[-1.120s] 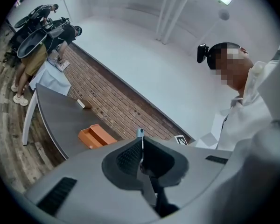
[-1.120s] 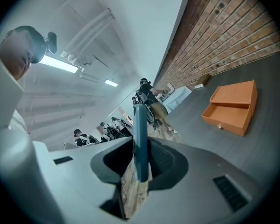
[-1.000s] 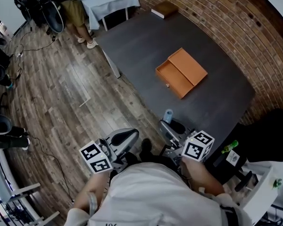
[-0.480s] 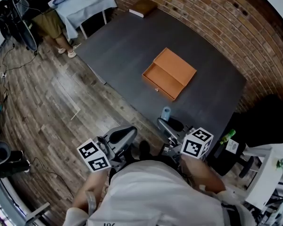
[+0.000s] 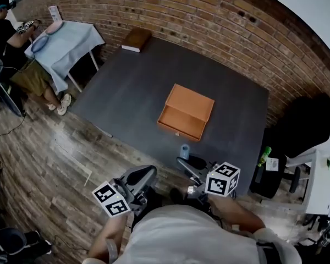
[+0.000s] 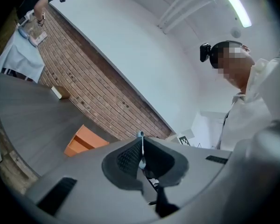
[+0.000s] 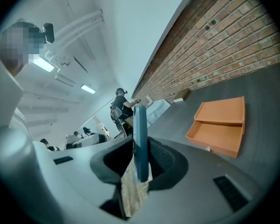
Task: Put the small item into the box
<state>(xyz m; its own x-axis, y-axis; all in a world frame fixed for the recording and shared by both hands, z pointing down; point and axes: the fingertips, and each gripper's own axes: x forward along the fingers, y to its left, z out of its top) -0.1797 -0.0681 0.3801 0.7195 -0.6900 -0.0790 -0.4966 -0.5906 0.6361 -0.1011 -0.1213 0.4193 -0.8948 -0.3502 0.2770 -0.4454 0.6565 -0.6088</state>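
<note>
**Item in grip, box now lined up ahead**

Over the last second we've swung round to face the bench (image 5: pixel 126 87). The box (image 5: pixel 186 113) has slid from the upper right of the head view to near centre, with its open half toward us.

The right hand-held gripper (image 5: pixel 187 159) is clamped on the item (image 5: pixel 185 150), a flat blue piece standing on edge between the jaws and poking past the tips. It's in the air at the near bench edge, well short of the box.

The left hand-held gripper (image 5: pixel 148 172) has its jaws together with nothing between them that we can name, and it sits off the bench to our left.

The box looks empty. Our read: we're in the approach and the carry isn't done. Next we reach over the open half and release low. Risk: a thin piece held on edge may tip or bounce out.
</note>
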